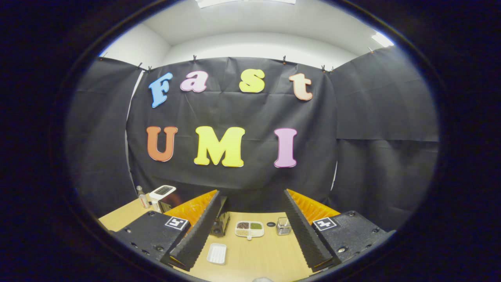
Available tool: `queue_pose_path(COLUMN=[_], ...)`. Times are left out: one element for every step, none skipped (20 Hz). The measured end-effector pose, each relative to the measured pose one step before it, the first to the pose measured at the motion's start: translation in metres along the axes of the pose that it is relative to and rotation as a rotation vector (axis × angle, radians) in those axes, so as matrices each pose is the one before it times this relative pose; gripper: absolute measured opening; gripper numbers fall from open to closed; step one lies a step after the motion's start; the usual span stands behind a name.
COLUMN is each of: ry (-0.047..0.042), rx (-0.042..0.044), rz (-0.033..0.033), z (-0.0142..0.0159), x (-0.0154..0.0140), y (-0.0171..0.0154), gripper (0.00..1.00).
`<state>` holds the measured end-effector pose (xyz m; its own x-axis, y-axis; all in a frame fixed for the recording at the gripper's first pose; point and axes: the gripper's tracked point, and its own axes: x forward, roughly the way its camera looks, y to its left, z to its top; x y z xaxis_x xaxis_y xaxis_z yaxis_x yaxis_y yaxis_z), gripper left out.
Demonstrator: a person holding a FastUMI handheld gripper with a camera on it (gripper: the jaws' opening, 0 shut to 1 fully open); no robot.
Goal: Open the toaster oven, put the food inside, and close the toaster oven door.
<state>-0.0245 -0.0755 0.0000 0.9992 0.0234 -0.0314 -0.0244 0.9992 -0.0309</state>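
Held high and back over the counter (260, 256), tool (251, 194) spread wide and empty to survey, likely toaster oven (220, 224) at eleven o'clock against the left finger, divided food dish (249, 229) at twelve.

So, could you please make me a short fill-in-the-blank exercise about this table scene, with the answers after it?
The fingers of the tool are wide ____.
The divided plate holds ____ kinds of food.
The white tray on the wooden table is ____.
Missing words: open; three; empty.
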Motion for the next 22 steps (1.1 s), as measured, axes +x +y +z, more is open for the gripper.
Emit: queue_pose_path(ry=[0.00248, 0.00854, 0.001, 0.00029, 0.00152, -0.00225, 0.00316, 0.00345, 0.00465, 0.00444, 0.00322, 0.00217, -0.00008, 0.00178, 0.0009, 0.00104, 0.00285, 0.00142, 0.0045, 0.00097, -0.00195, -0.00677], rx=[-0.00235, 0.0018, 0.00581, 0.00417, 0.00003, 0.00167, 0.00169, 0.00314, 0.00305, 0.00377, 0.00581, 0.00647, 0.00124, -0.00243, -0.00065, 0.00133, 0.00315, 0.00407, 0.00282, 0.00069, -0.00004, -0.00043], rz=[0.00284, 0.00189, 0.00208, -0.00115, -0.00137, -0.00244, -0.00033, -0.0007, -0.00256, -0.00075, -0.00079, 0.00121, 0.00065, -0.0006, -0.00359, 0.00157, -0.00059, 0.00121, -0.00073, 0.00185, -0.00192, 0.00021], z=[-0.0016, -0.00177, -0.00077, -0.00024, -0.00144, -0.00072, -0.00107, -0.00158, -0.00238, -0.00156, -0.00128, -0.00178, -0.0009, -0.00103, -0.00135, -0.00067, -0.00141, -0.00007, -0.00194, 0.00005, 0.00022, 0.00146], x=[0.00171, -0.00073, -0.00077, -0.00042, 0.00015, -0.00023, -0.00056, 0.00006, -0.00013, -0.00006, 0.00021, 0.0005, -0.00038, -0.00021, 0.00081, 0.00003, 0.00115, -0.00049, 0.00059, 0.00012, 0.00103, 0.00072], y=[-0.00078, -0.00169, -0.00052, -0.00147, -0.00277, -0.00078, -0.00105, -0.00091, -0.0009, -0.00071, -0.00088, -0.00005, -0.00044, -0.00192, -0.00198, -0.00069, -0.00039, -0.00099, -0.00102, -0.00024, -0.00128, 0.00036], gripper=[1.0, 1.0, 1.0, 1.0, 1.0, 1.0, 1.0, 1.0, 1.0, 1.0, 1.0, 1.0, 1.0, 1.0, 1.0, 1.0, 1.0, 1.0, 1.0, 1.0, 1.0, 1.0])
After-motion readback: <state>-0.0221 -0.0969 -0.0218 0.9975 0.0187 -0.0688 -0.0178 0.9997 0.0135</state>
